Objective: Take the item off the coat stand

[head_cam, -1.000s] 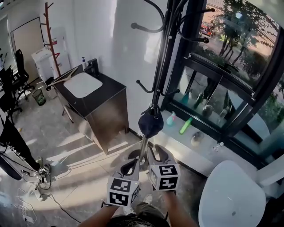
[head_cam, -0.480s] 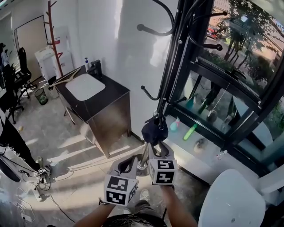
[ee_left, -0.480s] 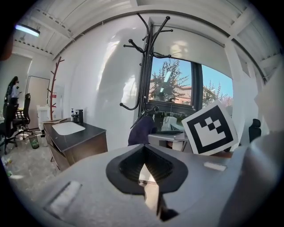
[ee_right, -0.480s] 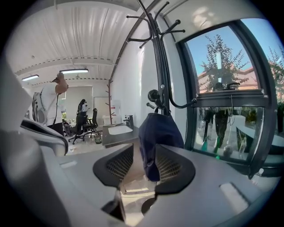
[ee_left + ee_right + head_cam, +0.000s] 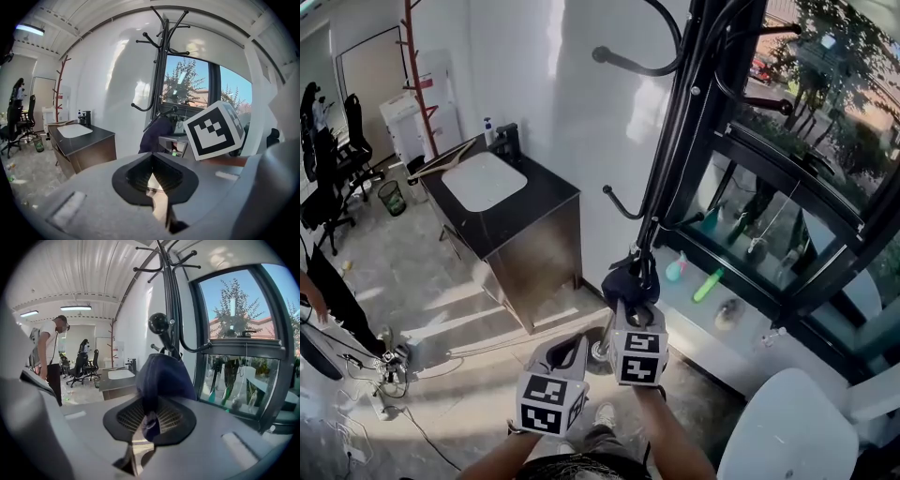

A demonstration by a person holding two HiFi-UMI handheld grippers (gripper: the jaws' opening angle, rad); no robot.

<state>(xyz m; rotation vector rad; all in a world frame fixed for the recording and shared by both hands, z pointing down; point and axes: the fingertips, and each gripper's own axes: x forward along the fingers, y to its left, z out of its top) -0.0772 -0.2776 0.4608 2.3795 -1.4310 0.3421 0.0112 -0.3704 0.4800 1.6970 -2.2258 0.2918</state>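
**Cap gripped, not yet off the peg**

Obs: black coat stand [image 5: 677, 141] stands by the window, next to the white wall. The dark blue cap [image 5: 623, 281] (reads as a cap, soft fabric) hangs low on the stand, against the pole at one of the lower pegs [image 5: 649, 267].

R gripper [image 5: 630, 317]: up at the cap from below. In the right gripper view the jaws are pinched on a hanging fold of the fabric, and the dome of the cap [image 5: 164, 376] sits just above and beyond the R gripper [image 5: 149, 420]. A ball-tipped peg [image 5: 159, 323] shows above the cap. I can't tell from this angle whether the cap hangs on that peg or one behind it.

L gripper [image 5: 567, 352]: lower and to the left of the R one, clear of the cap. The left gripper view shows its jaws together at the L gripper [image 5: 151, 174] with nothing between them. Cap [image 5: 154, 136] and stand [image 5: 161, 61] are ahead of it, well apart.

Status, my read: approach done, grasp done (R side only). Lift-off not done, since the cap looks to be carried by the peg. Left to do: raise the fabric up and outward over the peg tip, then draw it away from the pole.

Risk: grip is on a thin fold only, so it may slip or snag on the ball end.

Bkgd: sink cabinet [image 5: 502, 202] at left, and a person [image 5: 49, 357] far back in the room, not involved.
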